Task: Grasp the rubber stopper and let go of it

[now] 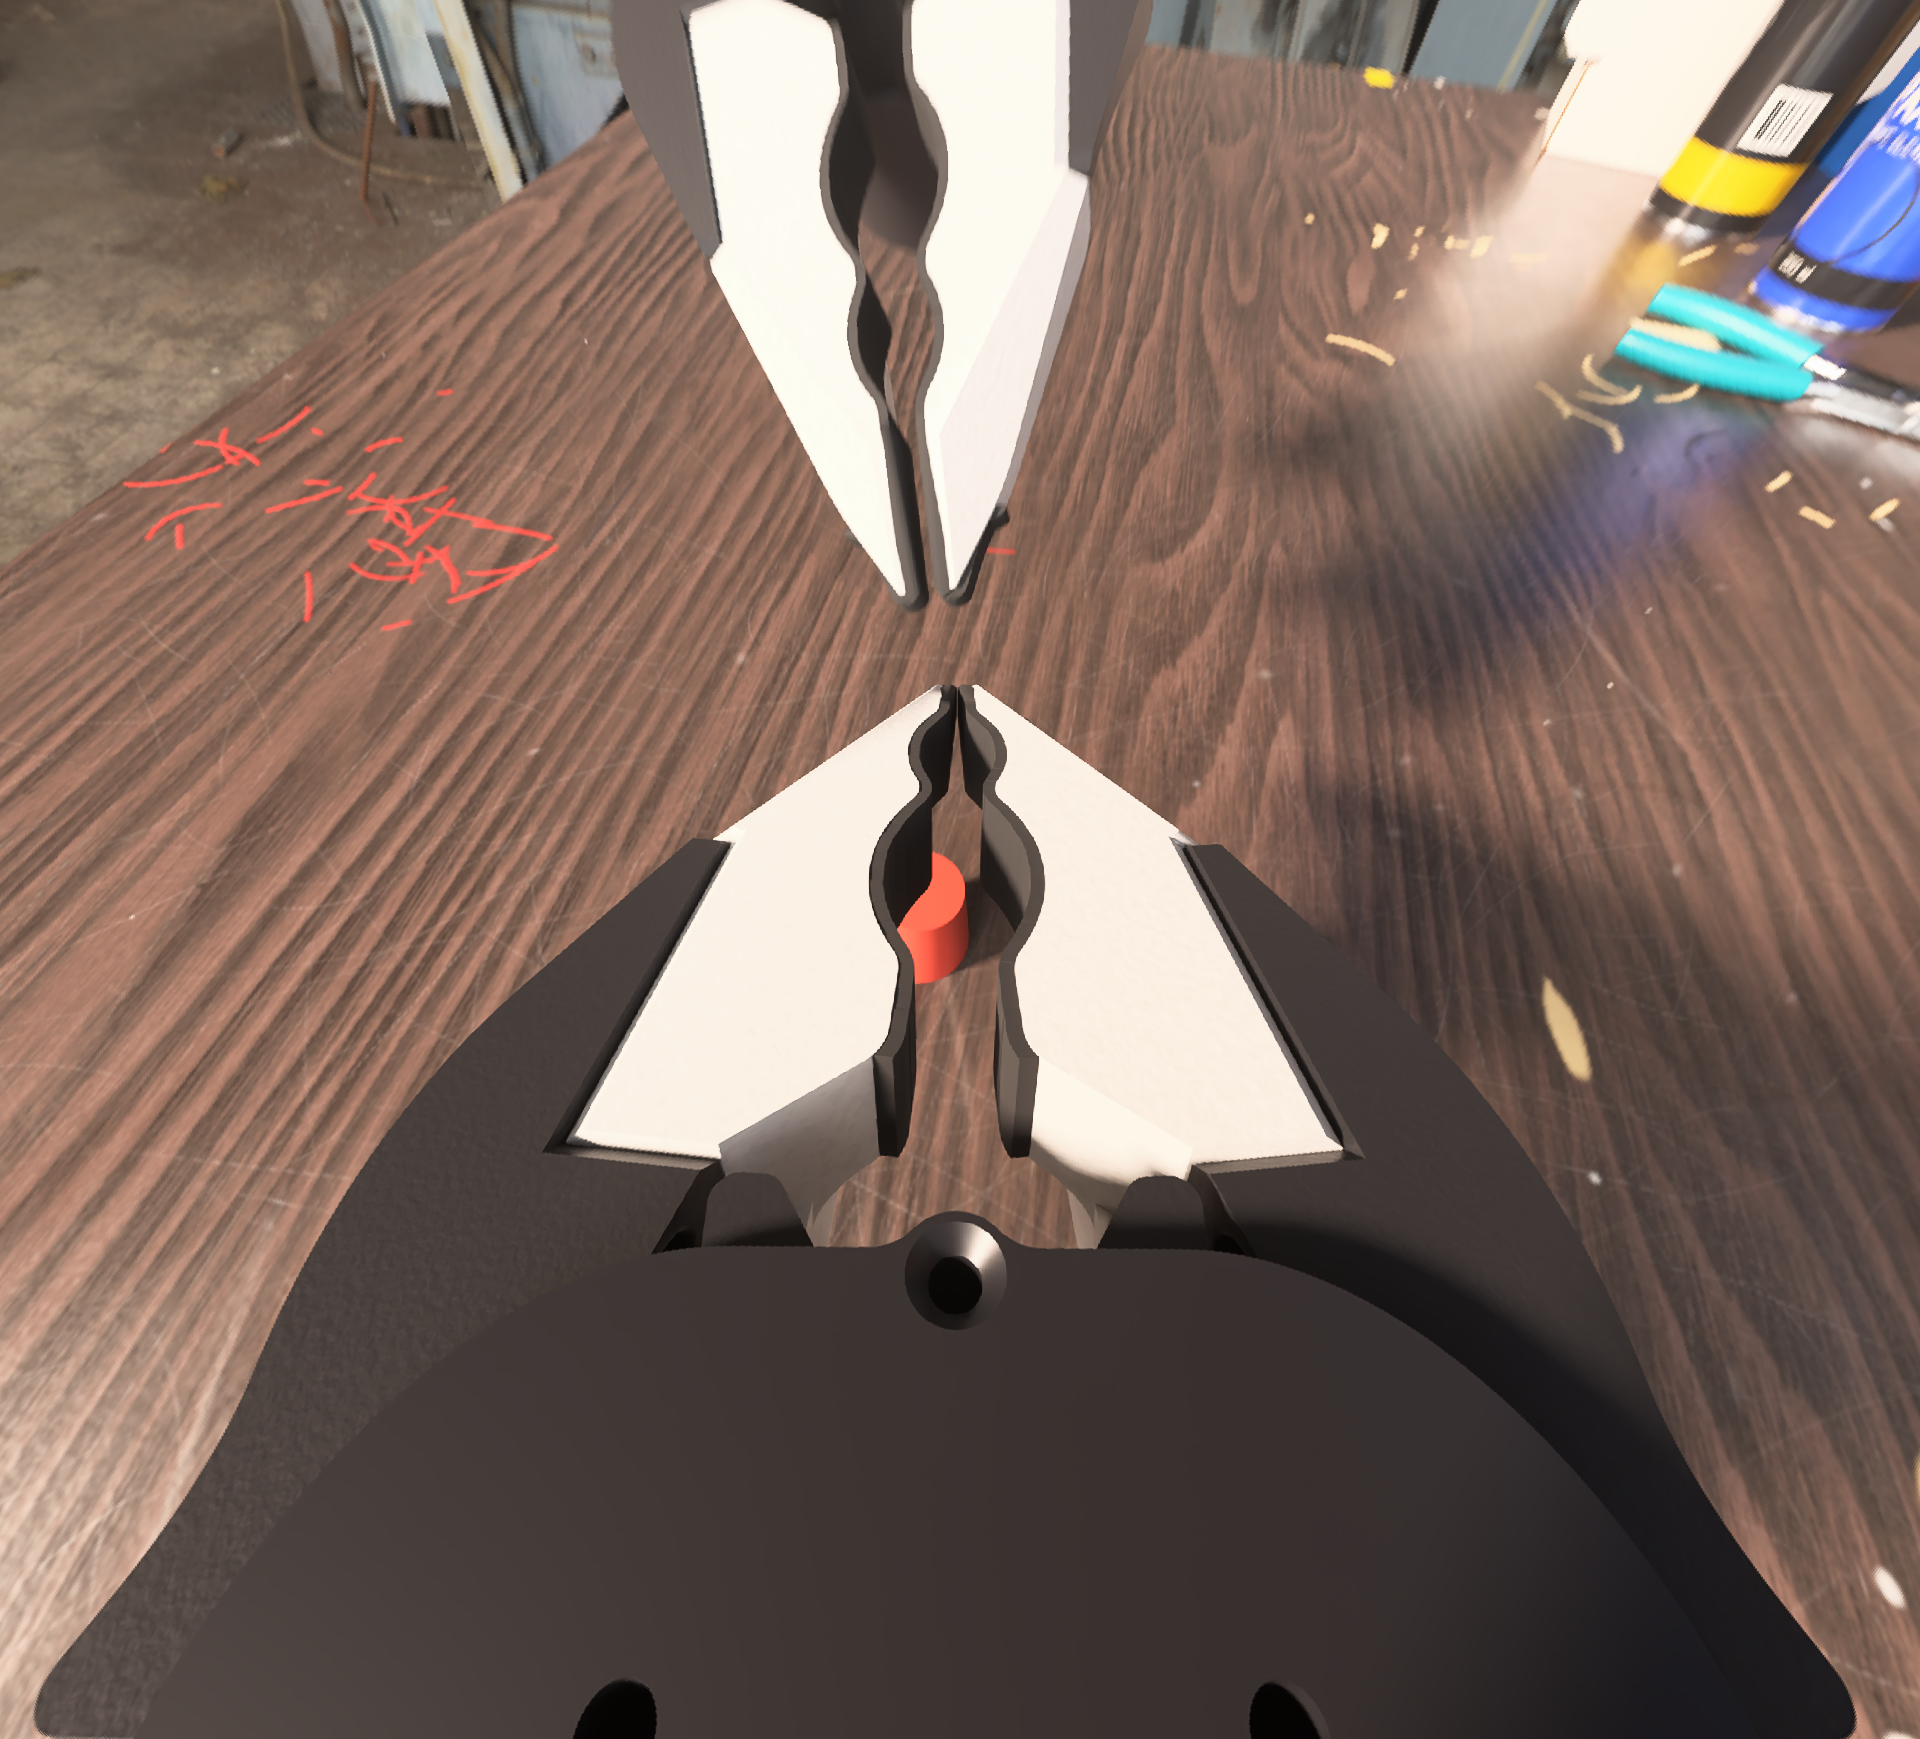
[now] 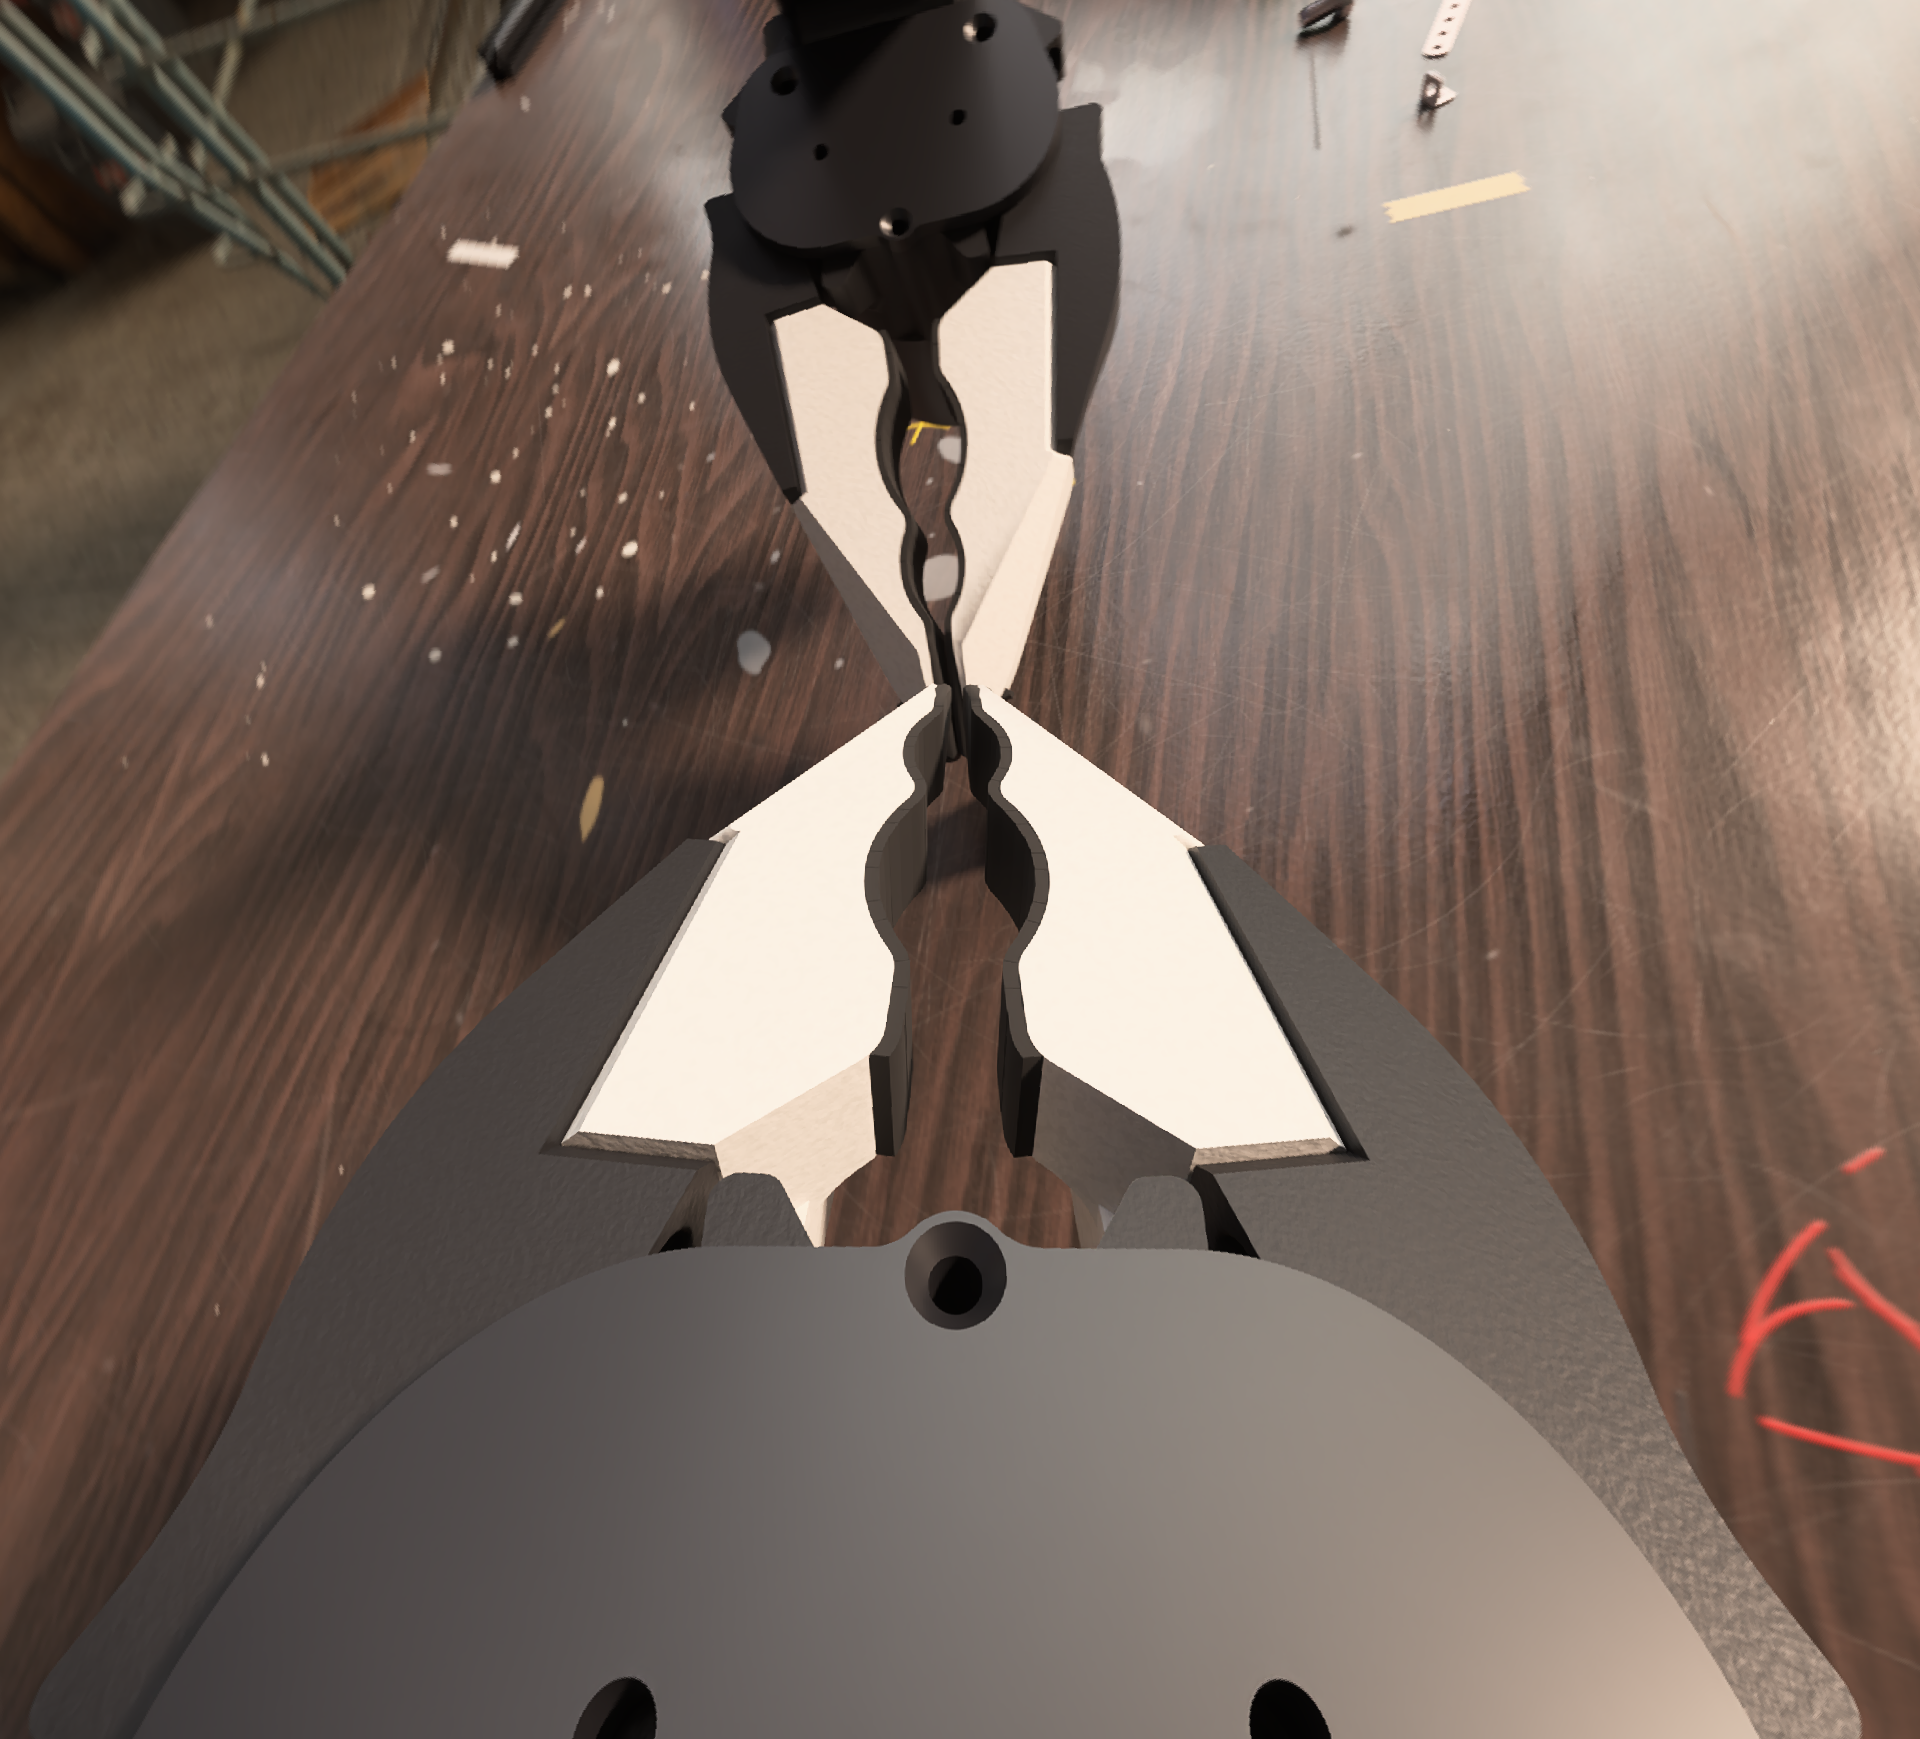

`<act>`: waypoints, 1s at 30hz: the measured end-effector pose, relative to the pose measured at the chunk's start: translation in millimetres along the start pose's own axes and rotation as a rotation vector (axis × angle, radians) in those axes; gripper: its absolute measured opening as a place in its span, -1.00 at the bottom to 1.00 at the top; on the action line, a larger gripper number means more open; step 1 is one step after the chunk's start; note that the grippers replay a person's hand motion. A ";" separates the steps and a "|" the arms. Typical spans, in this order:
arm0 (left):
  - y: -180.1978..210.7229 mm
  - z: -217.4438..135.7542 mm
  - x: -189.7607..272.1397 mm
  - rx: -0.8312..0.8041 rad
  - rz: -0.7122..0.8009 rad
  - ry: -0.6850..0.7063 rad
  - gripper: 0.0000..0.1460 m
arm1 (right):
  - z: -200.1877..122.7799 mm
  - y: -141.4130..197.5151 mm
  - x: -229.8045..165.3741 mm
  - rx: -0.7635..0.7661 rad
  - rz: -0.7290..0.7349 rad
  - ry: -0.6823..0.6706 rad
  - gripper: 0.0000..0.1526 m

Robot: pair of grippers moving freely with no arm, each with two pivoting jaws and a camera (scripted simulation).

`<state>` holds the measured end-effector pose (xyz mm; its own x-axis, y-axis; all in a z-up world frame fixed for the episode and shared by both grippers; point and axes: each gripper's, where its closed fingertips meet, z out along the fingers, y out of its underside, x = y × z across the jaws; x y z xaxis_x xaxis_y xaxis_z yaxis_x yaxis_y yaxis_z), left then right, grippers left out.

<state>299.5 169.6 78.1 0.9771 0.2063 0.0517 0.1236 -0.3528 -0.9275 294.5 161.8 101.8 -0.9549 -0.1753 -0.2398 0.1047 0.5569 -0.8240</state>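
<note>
At centre frame, the left gripper (image 1: 956, 690), fingers nearly together at the tips and gripping nothing, hovers above the red rubber stopper (image 1: 933, 920) standing on the wooden table (image 1: 416, 858), apparently ungrasped; the right gripper (image 2: 956, 692) is likewise nearly closed, empty.

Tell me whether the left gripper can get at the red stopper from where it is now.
Probably not yet: the left gripper is shut, and the stopper stands on the table below its fingers. Nothing else blocks it; it must open first.
</note>
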 end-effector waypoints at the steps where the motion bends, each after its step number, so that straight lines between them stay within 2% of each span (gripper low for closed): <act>1: 2.9 1.0 0.1 -0.020 0.006 -0.004 -1.00 | -0.5 -0.9 -1.5 -0.026 -0.028 -0.006 -0.97; 5: 4.7 1.9 2.4 -0.027 -0.001 0.017 -1.00 | -2.9 -1.9 3.7 -0.118 -0.087 0.015 -0.92; 9: 5.4 1.1 2.9 -0.033 0.003 0.019 -1.00 | 0.9 1.9 1.7 -0.169 -0.099 -0.023 -0.90; 30: 10.5 2.0 3.6 -0.058 -0.001 0.030 -1.00 | 11.4 10.4 0.4 -0.225 -0.108 -0.040 -0.97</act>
<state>304.0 168.4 67.9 0.9817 0.1793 0.0642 0.1331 -0.4048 -0.9047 298.4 158.3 87.3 -0.9449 -0.2729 -0.1805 -0.0659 0.6990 -0.7121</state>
